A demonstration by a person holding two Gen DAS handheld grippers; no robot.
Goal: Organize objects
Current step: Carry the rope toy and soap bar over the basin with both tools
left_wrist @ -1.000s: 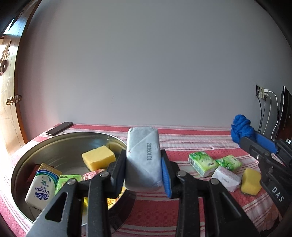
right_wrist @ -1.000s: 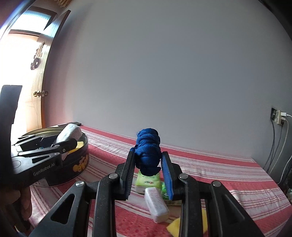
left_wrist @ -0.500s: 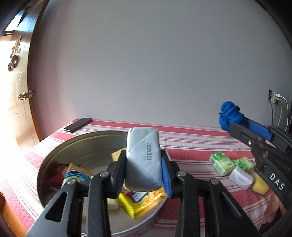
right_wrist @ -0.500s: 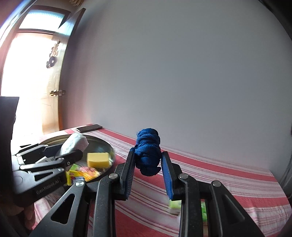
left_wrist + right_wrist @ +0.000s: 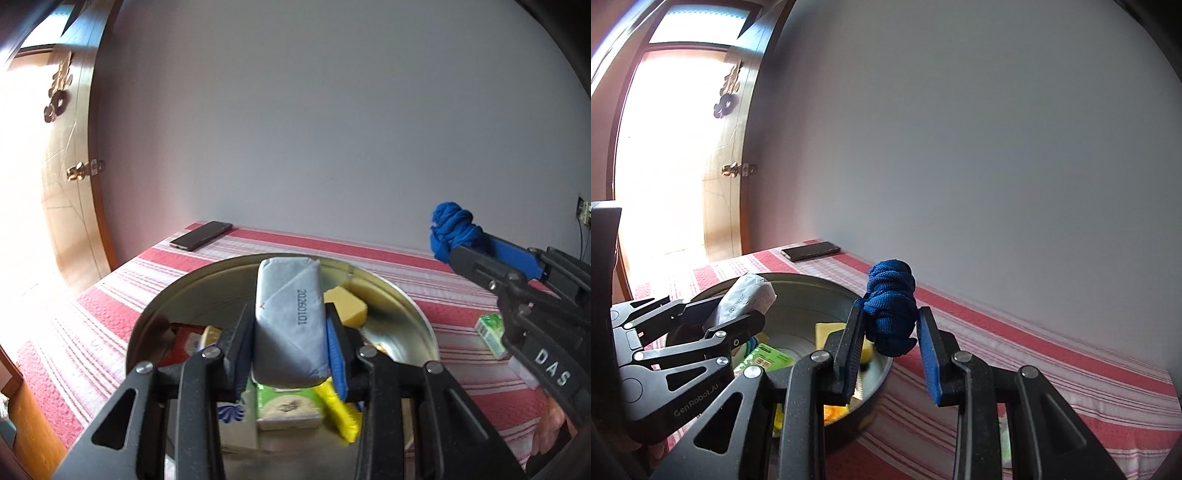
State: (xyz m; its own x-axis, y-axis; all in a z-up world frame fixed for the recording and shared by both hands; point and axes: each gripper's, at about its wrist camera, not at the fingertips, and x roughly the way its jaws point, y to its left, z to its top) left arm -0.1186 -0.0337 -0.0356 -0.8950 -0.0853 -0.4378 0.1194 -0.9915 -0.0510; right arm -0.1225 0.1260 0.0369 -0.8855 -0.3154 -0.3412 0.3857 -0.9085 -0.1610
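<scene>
Holding a grey packet [image 5: 290,319] clamped in my left gripper [image 5: 290,332] above the round tin [image 5: 388,291], near the table's [image 5: 122,291] left edge. My right gripper [image 5: 892,341] pinches a blue cloth wad [image 5: 892,315] over the tin's right rim. Sponge [image 5: 347,304] inside tin.

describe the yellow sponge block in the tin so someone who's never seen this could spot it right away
Start at the big round metal tin on the red and white striped tablecloth. Inside it, toward the far right side, lies a plain yellow sponge block, just right of the grey wrapped tissue pack held over the tin. Unlike the printed packets nearer the camera, it carries no label or print.
</scene>
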